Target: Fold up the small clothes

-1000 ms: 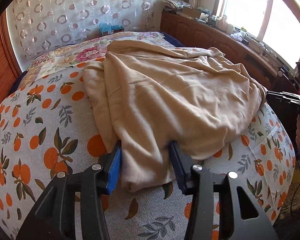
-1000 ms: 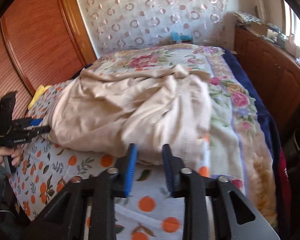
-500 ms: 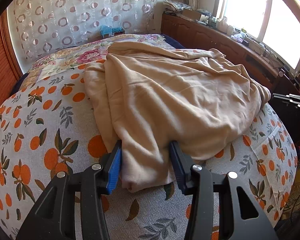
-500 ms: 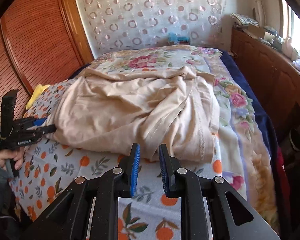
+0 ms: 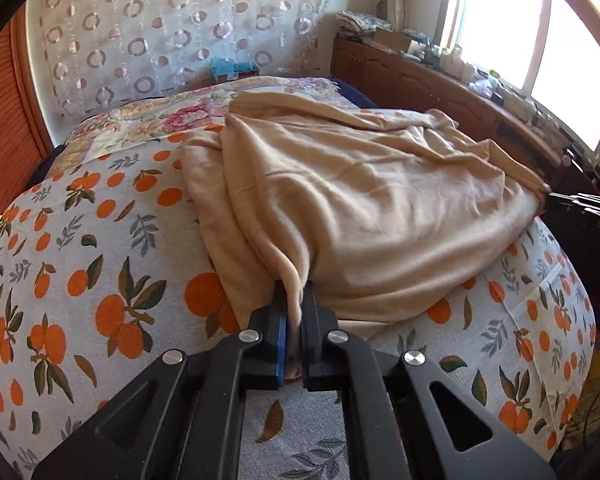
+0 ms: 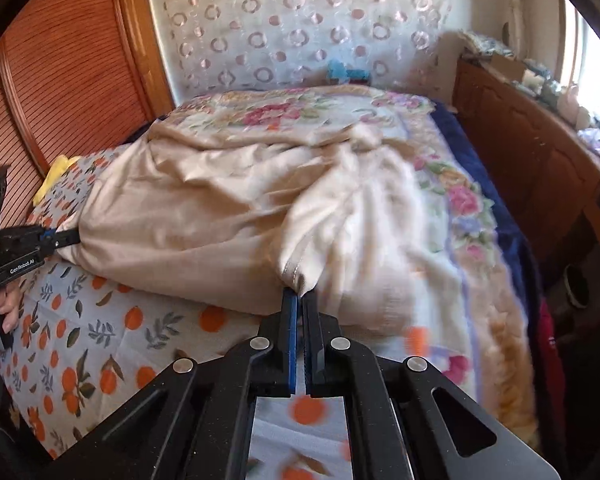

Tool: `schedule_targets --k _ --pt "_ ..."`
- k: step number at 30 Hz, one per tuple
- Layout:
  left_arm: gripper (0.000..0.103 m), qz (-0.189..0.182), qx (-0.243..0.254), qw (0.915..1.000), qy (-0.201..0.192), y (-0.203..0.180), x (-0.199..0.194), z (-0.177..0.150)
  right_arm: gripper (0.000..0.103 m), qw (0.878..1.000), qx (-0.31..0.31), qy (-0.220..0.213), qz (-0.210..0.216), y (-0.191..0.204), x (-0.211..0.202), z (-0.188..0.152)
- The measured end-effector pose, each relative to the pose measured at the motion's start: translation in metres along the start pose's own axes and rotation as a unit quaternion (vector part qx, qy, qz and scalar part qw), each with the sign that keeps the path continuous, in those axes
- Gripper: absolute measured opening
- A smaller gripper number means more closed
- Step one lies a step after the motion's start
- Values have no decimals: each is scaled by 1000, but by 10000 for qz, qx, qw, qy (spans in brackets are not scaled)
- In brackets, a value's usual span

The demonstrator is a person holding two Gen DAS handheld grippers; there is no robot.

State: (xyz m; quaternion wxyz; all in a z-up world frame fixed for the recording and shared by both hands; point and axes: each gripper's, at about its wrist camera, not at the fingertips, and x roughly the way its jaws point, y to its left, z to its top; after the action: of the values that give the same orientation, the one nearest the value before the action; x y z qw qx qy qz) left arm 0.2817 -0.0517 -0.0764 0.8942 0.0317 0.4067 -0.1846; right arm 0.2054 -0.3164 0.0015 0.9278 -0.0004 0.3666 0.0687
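A beige garment (image 5: 340,200) lies rumpled across the bed's orange-print sheet (image 5: 100,260). My left gripper (image 5: 294,292) is shut on the garment's near left corner, with cloth pinched between the blue pads. In the right wrist view the same beige garment (image 6: 220,208) spreads toward the left, and my right gripper (image 6: 300,298) is shut on its near right hem, the fabric bunched just past the fingertips. The left gripper (image 6: 66,237) shows at the far left there, a hand around its handle. The right gripper's tips (image 5: 556,198) show at the right edge of the left wrist view.
A floral quilt (image 6: 300,112) covers the far half of the bed, and a dark blue blanket (image 6: 512,240) runs along its right side. A wooden cabinet (image 6: 540,160) with clutter under the window stands to the right, a wooden wall panel (image 6: 60,80) to the left. A yellow item (image 6: 56,172) lies by the panel.
Both grippers have closed on the garment's near edge: the left on the left corner, the right on the right hem. The cloth has bunched at each grip.
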Motion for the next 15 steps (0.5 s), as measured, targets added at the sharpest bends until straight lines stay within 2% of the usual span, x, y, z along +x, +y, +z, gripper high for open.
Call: schedule_targets --k 4,8,9,11,14,15 --pt "6 -32 -199 9991 -361 9 -27 9 2 9976 332 -321 -514 -45 -37 5" --pt "6 -150 -199 9985 -491 9 -50 14 2 9965 456 -344 -612 -58 -47 1" --pt "6 -156 -189 9984 -514 9 -54 13 2 9968 408 -310 -611 -55 -46 -2" --pt "6 -174 -130 9988 -449 7 -57 9 2 9987 389 -59 -339 -50 -38 -9" --pt "6 -190 -114 9994 -251 4 -52 -4 2 9985 467 24 -290 -48 -33 -21" --pt "6 -171 -106 9996 -177 3 -49 -9 6 9980 581 34 -249 -49 -32 -25"
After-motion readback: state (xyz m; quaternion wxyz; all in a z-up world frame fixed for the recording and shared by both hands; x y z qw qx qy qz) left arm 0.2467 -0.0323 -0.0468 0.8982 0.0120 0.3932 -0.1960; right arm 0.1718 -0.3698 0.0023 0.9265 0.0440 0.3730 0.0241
